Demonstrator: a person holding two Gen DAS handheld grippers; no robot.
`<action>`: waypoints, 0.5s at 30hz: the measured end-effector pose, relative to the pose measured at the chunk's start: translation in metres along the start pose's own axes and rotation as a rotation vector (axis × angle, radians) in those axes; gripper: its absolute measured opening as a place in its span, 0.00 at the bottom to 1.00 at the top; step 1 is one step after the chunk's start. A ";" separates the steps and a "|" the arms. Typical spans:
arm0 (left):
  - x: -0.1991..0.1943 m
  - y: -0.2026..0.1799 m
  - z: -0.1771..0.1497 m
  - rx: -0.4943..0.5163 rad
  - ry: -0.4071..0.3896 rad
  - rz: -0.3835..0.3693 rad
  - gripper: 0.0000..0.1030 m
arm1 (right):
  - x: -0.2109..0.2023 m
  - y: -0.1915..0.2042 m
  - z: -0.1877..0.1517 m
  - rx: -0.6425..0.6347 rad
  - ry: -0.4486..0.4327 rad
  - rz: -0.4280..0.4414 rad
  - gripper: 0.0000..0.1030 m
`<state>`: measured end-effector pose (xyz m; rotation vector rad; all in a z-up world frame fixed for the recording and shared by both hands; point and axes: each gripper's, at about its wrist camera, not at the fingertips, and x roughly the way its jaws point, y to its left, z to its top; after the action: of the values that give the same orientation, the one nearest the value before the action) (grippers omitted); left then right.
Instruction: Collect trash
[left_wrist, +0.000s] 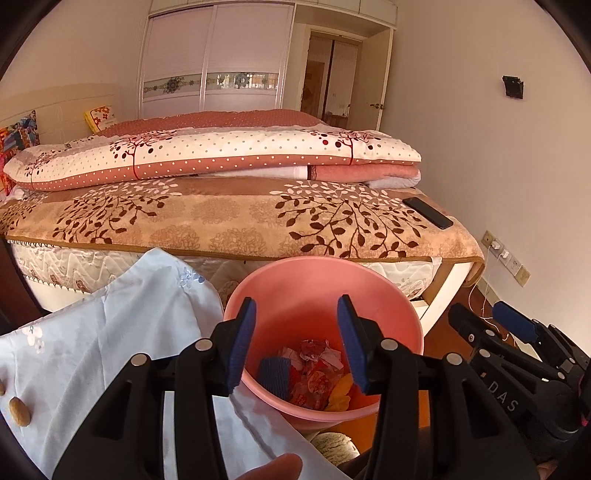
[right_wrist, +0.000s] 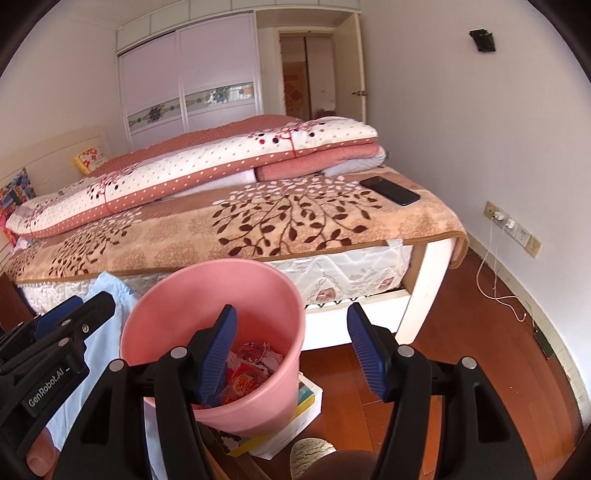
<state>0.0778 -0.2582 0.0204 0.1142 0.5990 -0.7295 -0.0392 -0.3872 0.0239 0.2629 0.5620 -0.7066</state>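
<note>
**Both tongs empty over the pink bin**

The left tongs (left_wrist: 297, 339) and the right tongs (right_wrist: 291, 354) both stand released, with nothing between their blue pads. The pink bin (left_wrist: 391, 295) sits near, just this side of the bed (left_wrist: 221, 221), beside a pale blue cloth (left_wrist: 110, 332) on its left. The trash (left_wrist: 314, 373) lies at the bottom of the bin: crumpled wrappers, a yellow scrap and a blue ribbed piece. Judging by looks, it is light, soft and crinkly, and would slip from a loose pinch; a bunched fold is the best place to take hold. Two small brown nut-like pieces (left_wrist: 18, 411) rest on the cloth at far left; these look hard and smooth, so they need a centred pinch.
</note>
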 end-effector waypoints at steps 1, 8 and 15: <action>0.000 -0.001 0.000 0.002 0.000 -0.001 0.45 | -0.002 -0.002 0.000 0.005 -0.006 -0.011 0.60; -0.005 -0.012 -0.001 0.019 -0.013 -0.017 0.45 | -0.015 -0.017 -0.006 0.052 -0.033 -0.083 0.60; -0.007 -0.027 -0.002 0.049 -0.021 -0.039 0.45 | -0.024 -0.032 -0.008 0.093 -0.046 -0.137 0.60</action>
<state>0.0553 -0.2741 0.0254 0.1402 0.5649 -0.7822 -0.0791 -0.3947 0.0292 0.2962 0.5071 -0.8708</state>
